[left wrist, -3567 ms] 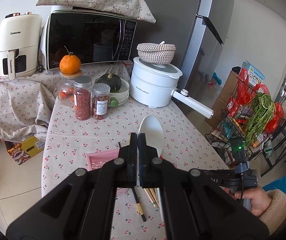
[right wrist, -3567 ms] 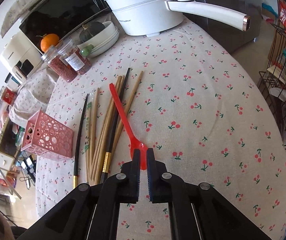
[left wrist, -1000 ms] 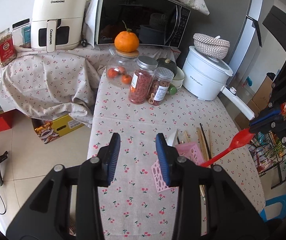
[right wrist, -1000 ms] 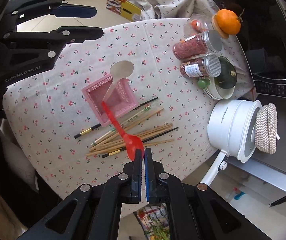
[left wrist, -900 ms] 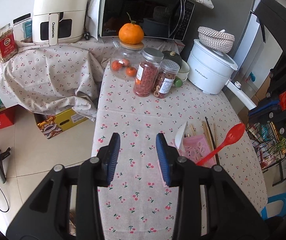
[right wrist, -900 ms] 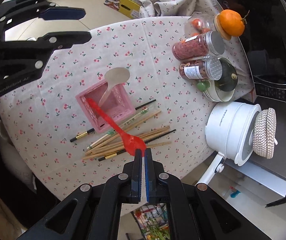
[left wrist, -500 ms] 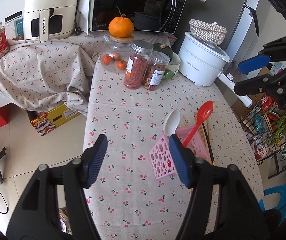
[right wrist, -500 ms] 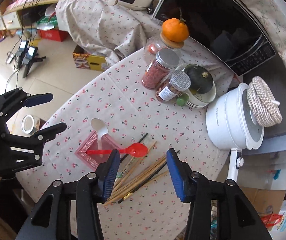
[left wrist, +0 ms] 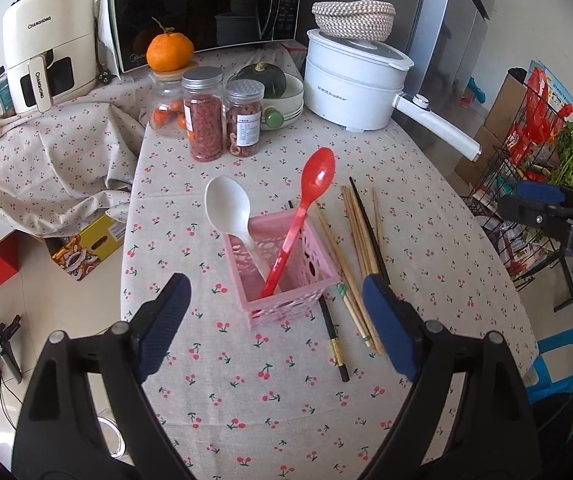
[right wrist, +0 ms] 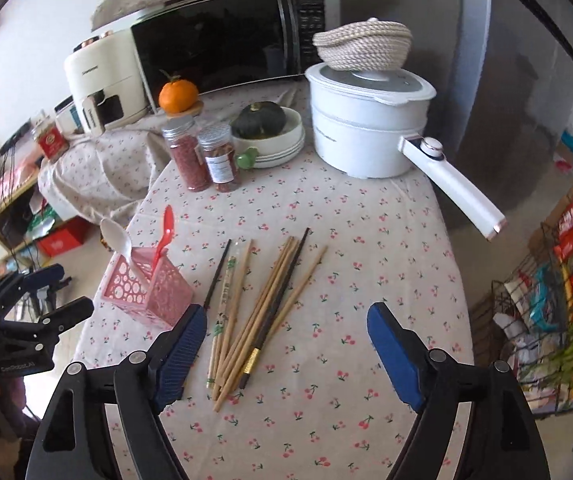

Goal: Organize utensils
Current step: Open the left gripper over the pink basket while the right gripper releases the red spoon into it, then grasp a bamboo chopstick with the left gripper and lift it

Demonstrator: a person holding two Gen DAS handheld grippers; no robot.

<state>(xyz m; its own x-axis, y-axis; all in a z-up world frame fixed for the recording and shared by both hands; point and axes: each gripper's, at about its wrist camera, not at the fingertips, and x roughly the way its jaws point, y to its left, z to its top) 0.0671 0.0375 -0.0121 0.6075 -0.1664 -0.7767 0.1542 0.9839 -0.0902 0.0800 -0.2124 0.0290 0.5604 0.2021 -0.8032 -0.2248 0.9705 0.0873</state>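
Standing in the pink basket (left wrist: 286, 300), red spoon's (left wrist: 306, 208) handle end sits hidden.

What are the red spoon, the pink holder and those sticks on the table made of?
The red spoon looks like glossy plastic: its bowl shows bright highlights. The pink holder seems moulded matte plastic, with round holes punched through its walls. Most chopsticks look like bare bamboo or wood, pale tan and dull; the black chopsticks with gold bands could be lacquered wood or plastic.

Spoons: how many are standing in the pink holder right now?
2. The white spoon leans at the pink holder's back-left; the red spoon stands beside it, bowl up.
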